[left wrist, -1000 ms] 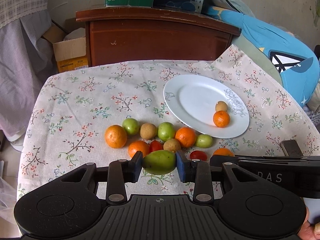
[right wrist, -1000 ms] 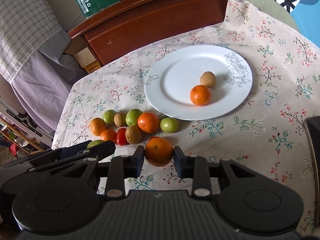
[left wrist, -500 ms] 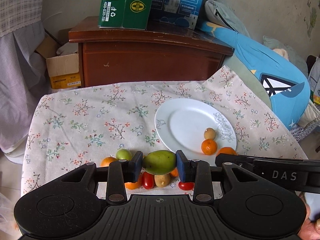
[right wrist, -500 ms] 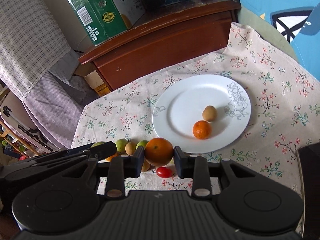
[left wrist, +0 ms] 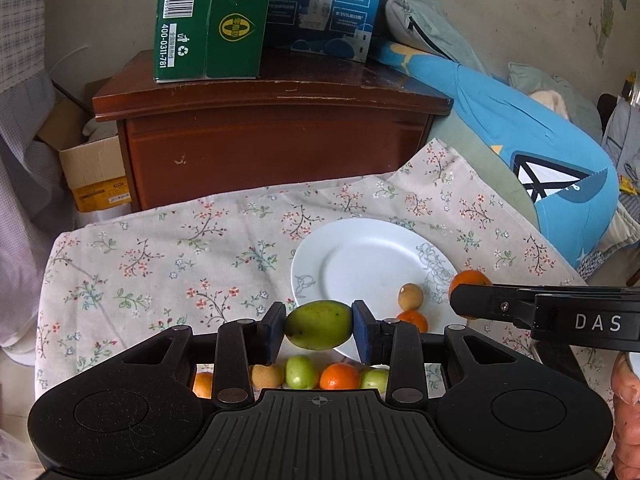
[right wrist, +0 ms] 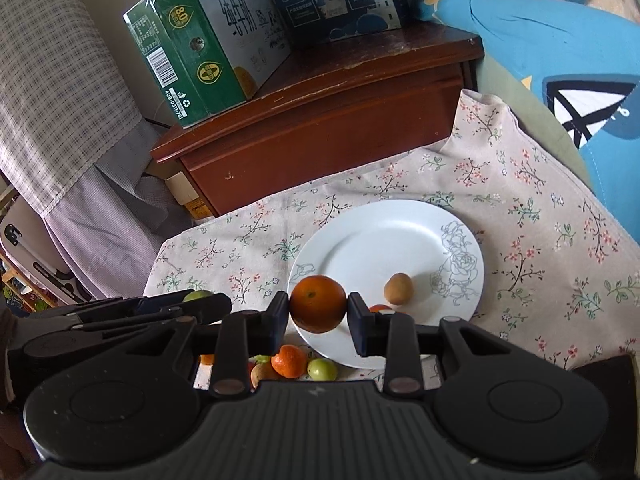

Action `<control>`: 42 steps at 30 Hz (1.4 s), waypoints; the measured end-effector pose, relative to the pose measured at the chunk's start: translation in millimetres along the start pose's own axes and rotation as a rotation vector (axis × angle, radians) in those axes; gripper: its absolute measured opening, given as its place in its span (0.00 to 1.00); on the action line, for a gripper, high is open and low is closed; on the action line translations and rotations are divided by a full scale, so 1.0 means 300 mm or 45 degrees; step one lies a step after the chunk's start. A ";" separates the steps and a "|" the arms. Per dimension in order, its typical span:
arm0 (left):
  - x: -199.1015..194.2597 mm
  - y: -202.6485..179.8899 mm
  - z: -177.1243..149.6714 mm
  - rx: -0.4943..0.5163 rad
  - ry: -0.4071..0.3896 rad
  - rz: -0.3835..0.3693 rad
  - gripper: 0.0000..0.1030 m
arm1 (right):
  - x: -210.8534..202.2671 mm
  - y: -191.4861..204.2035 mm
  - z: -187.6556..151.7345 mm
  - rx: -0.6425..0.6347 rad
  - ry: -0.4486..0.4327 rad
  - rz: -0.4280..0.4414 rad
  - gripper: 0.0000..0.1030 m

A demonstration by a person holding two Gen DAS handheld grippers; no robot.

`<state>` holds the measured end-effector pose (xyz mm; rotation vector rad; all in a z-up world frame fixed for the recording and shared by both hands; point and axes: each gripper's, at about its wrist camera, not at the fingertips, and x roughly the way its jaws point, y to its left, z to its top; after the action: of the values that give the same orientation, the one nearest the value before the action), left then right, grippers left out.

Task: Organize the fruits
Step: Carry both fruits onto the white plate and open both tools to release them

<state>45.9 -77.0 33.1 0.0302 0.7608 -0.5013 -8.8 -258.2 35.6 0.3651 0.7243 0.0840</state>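
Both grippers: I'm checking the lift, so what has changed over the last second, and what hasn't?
Both have risen: the loose fruit pile has slid toward the bottom of each view. The left gripper still clamps the green fruit; the right gripper still clamps the orange. Nothing was grasped or released. The white plate still holds a brown fruit and a small orange.

Left matte black plastic gripper (left wrist: 319, 334): ribbed centre plate, two round side discs, silver rivets on slotted finger arms, dark blue pads. Right matte black plastic gripper (right wrist: 319, 322) same build; seen side-on it carries white "DAS" lettering and a small screw.
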 end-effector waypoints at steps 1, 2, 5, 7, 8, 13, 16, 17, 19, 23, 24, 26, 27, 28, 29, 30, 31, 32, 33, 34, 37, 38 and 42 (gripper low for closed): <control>0.008 -0.002 0.007 0.003 0.001 -0.002 0.32 | 0.002 -0.008 0.009 0.006 -0.005 -0.001 0.31; 0.017 -0.005 0.014 0.009 0.000 -0.002 0.32 | 0.007 -0.021 0.020 0.019 -0.011 -0.007 0.31; 0.047 -0.020 0.033 0.031 0.000 -0.006 0.32 | 0.029 -0.053 0.041 0.050 -0.009 -0.031 0.31; 0.073 -0.028 0.044 0.032 0.006 -0.023 0.32 | 0.047 -0.071 0.050 0.057 -0.004 -0.055 0.31; 0.087 -0.031 0.048 0.030 0.013 -0.032 0.32 | 0.058 -0.082 0.052 0.064 0.000 -0.068 0.31; 0.157 -0.054 0.063 0.047 0.041 -0.048 0.32 | 0.110 -0.133 0.056 0.121 0.038 -0.118 0.31; 0.199 -0.059 0.068 0.052 0.059 -0.046 0.32 | 0.133 -0.162 0.057 0.152 0.058 -0.153 0.31; 0.214 -0.062 0.067 0.058 0.067 -0.045 0.32 | 0.142 -0.174 0.056 0.169 0.065 -0.166 0.31; 0.242 -0.069 0.063 0.066 0.087 -0.048 0.32 | 0.160 -0.195 0.051 0.202 0.087 -0.186 0.31; 0.293 -0.080 0.050 0.075 0.122 -0.059 0.32 | 0.200 -0.224 0.038 0.237 0.127 -0.219 0.31; 0.303 -0.081 0.049 0.076 0.128 -0.065 0.32 | 0.208 -0.228 0.037 0.241 0.134 -0.225 0.31; 0.318 -0.083 0.051 0.073 0.134 -0.067 0.32 | 0.222 -0.236 0.035 0.251 0.141 -0.235 0.31; 0.324 -0.083 0.051 0.073 0.135 -0.065 0.32 | 0.228 -0.238 0.034 0.253 0.144 -0.240 0.31; 0.331 -0.084 0.051 0.072 0.136 -0.062 0.32 | 0.233 -0.241 0.032 0.253 0.146 -0.243 0.31; 0.337 -0.084 0.052 0.069 0.139 -0.061 0.32 | 0.237 -0.243 0.031 0.253 0.148 -0.246 0.31; 0.342 -0.082 0.052 0.063 0.142 -0.064 0.32 | 0.240 -0.245 0.031 0.256 0.149 -0.249 0.31; 0.345 -0.081 0.052 0.059 0.145 -0.066 0.32 | 0.244 -0.247 0.031 0.259 0.150 -0.249 0.31; 0.349 -0.081 0.052 0.057 0.146 -0.065 0.32 | 0.249 -0.248 0.031 0.263 0.152 -0.246 0.31; 0.350 -0.082 0.051 0.058 0.144 -0.060 0.33 | 0.253 -0.248 0.031 0.264 0.154 -0.244 0.32; 0.349 -0.084 0.051 0.061 0.142 -0.057 0.34 | 0.255 -0.246 0.030 0.263 0.154 -0.242 0.34; 0.338 -0.088 0.056 0.061 0.136 -0.059 0.37 | 0.256 -0.238 0.037 0.255 0.135 -0.235 0.34; 0.331 -0.088 0.061 0.057 0.129 -0.055 0.46 | 0.254 -0.236 0.040 0.256 0.131 -0.228 0.34; 0.286 -0.087 0.086 0.051 0.079 -0.024 0.67 | 0.238 -0.230 0.054 0.258 0.107 -0.210 0.37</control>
<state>103.6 -141.5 -1.2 0.0761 0.8123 -0.5354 51.9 -313.1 -22.8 0.4955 0.8464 -0.1315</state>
